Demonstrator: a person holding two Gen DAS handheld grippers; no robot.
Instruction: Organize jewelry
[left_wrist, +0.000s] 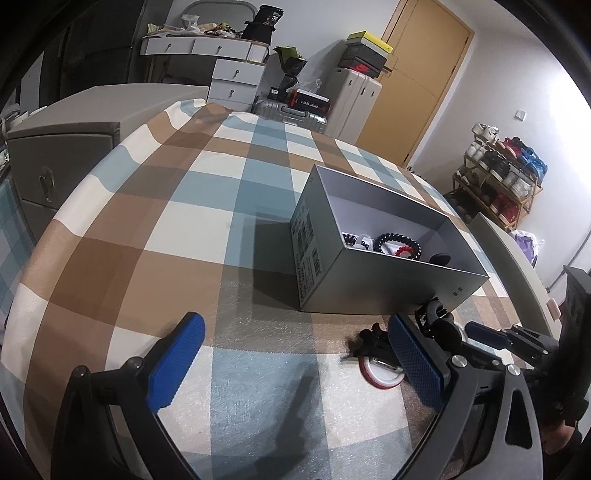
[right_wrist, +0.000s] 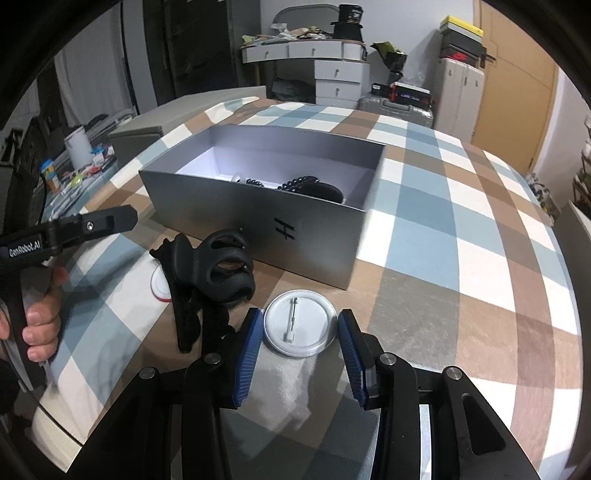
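The right gripper (right_wrist: 300, 349) is spread apart with the badge (right_wrist: 300, 322) flat between its 2 fingers, the box (right_wrist: 314, 236) just ahead. The thin badge may slip out if the fingers close above its edge. The left gripper (left_wrist: 295, 363) hangs apart, empty.

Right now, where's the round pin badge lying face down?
In the right wrist view the pin badge lies pin-side up on the checked cloth, between the open right tongs, just in front of the grey box, right of the black hair claw.
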